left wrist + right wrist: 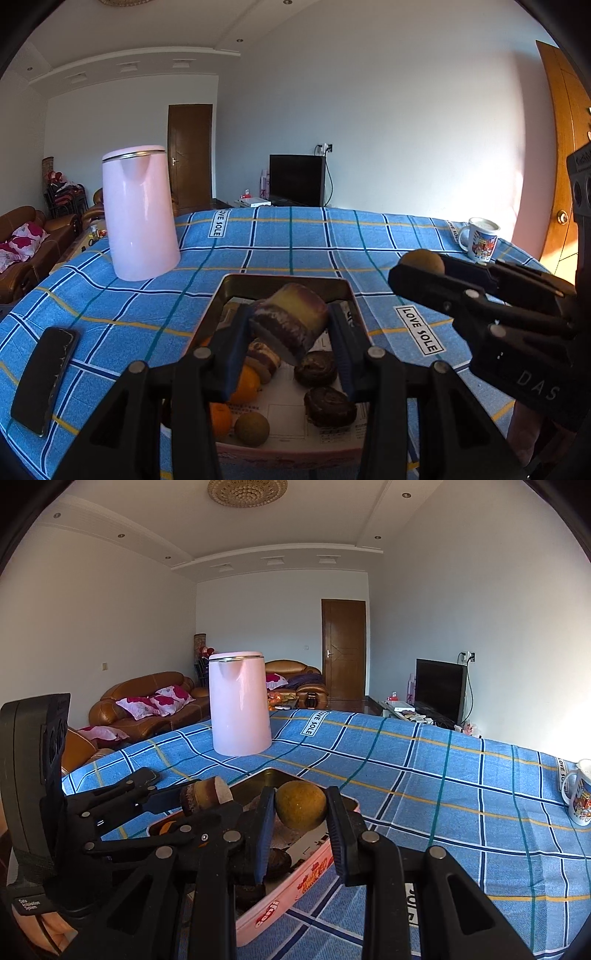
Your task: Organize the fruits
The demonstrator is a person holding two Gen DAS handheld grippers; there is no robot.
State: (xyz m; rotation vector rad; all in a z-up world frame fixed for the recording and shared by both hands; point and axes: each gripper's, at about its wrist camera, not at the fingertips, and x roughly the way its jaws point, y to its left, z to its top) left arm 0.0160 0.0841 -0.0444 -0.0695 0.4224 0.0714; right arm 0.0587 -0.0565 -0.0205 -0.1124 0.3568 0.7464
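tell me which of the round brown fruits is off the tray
The one clamped in the right gripper, a round brown fruit held above the tray; the other lies inside it.

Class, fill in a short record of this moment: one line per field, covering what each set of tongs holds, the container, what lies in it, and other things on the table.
left tongs: shut on a brown and yellow cut piece, above the tin
right tongs: shut on a round brownish fruit
container: pink tin box on the blue checked cloth
in the tin: oranges, another brownish fruit, dark wrinkled pieces
elsewhere on the table: pink kettle, phone, printed mug
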